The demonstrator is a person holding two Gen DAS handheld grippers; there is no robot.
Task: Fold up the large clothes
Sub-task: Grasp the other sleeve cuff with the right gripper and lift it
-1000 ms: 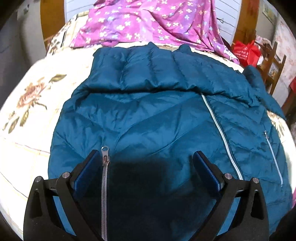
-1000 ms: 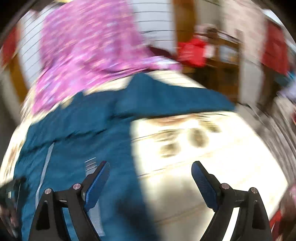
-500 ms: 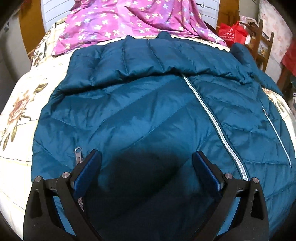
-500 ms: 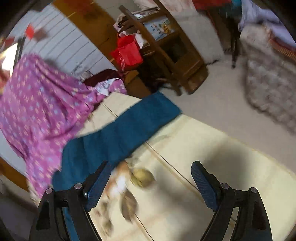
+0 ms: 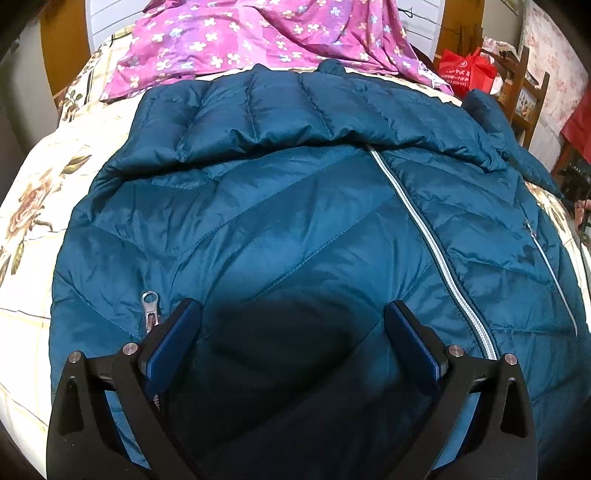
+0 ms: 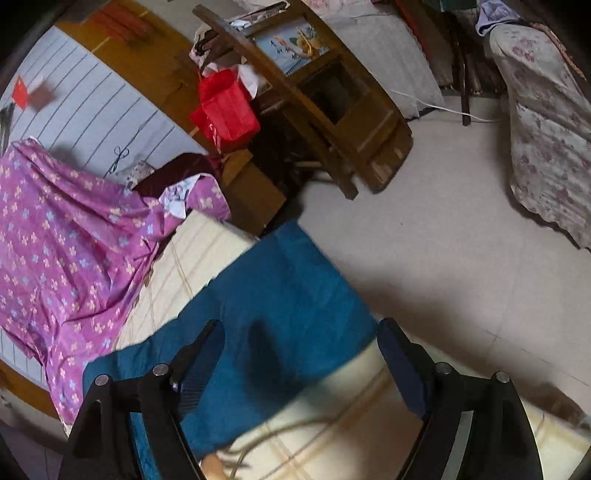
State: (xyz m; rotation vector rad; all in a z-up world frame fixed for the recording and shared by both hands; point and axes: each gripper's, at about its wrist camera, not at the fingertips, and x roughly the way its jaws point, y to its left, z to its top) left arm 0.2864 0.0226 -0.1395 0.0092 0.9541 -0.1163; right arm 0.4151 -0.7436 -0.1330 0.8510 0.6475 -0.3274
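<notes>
A large teal quilted puffer jacket (image 5: 280, 221) lies front-up on the bed, its silver centre zip (image 5: 424, 236) closed and its hood folded over at the far end. My left gripper (image 5: 291, 321) is open and empty just above the jacket's lower front, beside a pocket zip pull (image 5: 149, 308). In the right wrist view the jacket's sleeve (image 6: 280, 295) stretches out to the bed's edge. My right gripper (image 6: 299, 339) is open and empty just above that sleeve.
A floral cream bedspread (image 5: 33, 192) covers the bed. A purple flowered sheet (image 5: 258, 33) lies heaped at the headboard and shows in the right wrist view (image 6: 62, 251). A wooden chair (image 6: 325, 110) and red bag (image 6: 225, 110) stand beside the bed on the pale floor (image 6: 443, 240).
My right gripper has swung from the jacket's body out to the sleeve at the bed's edge. My left gripper has shifted right along the jacket's lower front. Both stayed open.
</notes>
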